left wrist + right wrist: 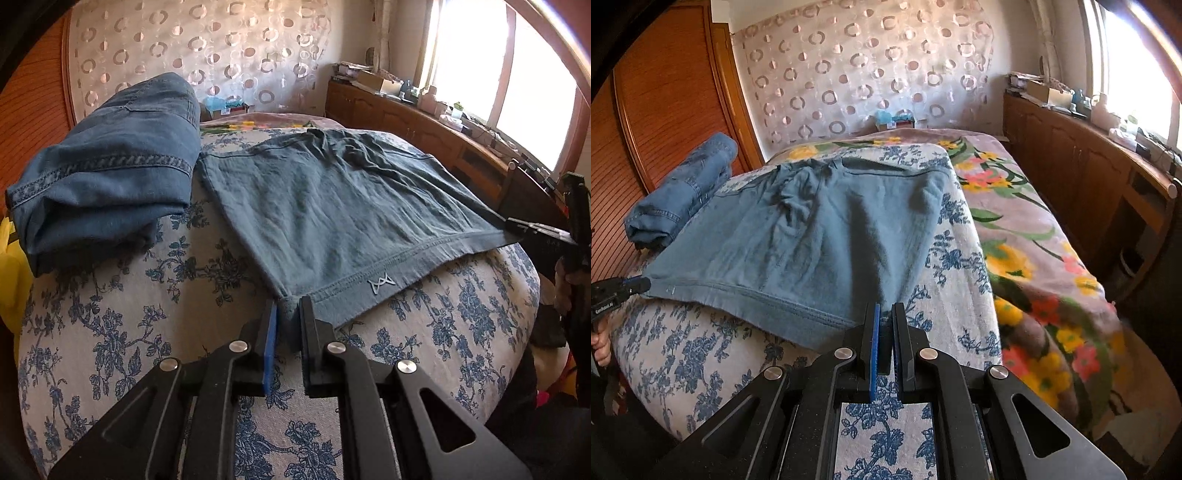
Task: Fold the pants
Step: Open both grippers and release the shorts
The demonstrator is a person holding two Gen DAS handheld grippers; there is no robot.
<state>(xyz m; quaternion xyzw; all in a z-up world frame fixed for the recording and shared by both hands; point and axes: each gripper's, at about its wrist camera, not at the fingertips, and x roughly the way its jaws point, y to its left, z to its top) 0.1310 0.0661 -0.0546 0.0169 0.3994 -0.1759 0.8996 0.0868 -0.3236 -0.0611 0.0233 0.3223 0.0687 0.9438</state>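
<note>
Lying flat on the bed, the teal pants are spread over a blue-flowered cover, hem edge toward the cameras, with a small metal logo on the hem band. Left tool pinches the near left corner of the hem, jaws narrow with a bunch of fabric between the pads. Right tool clamps the other hem corner, jaws nearly together on cloth. In the right wrist view the left tool shows at the far left edge, its tip touching the pants corner; in the left wrist view the right tool shows at the far right edge, gripping the corner there. Hem is pulled fairly straight between both tools; upper part of the pants is wrinkled. A second folded denim garment sits just beside the pants on the left. A flowered pink blanket covers the bed's right side. Wooden cabinet under the window, cluttered top.
</note>
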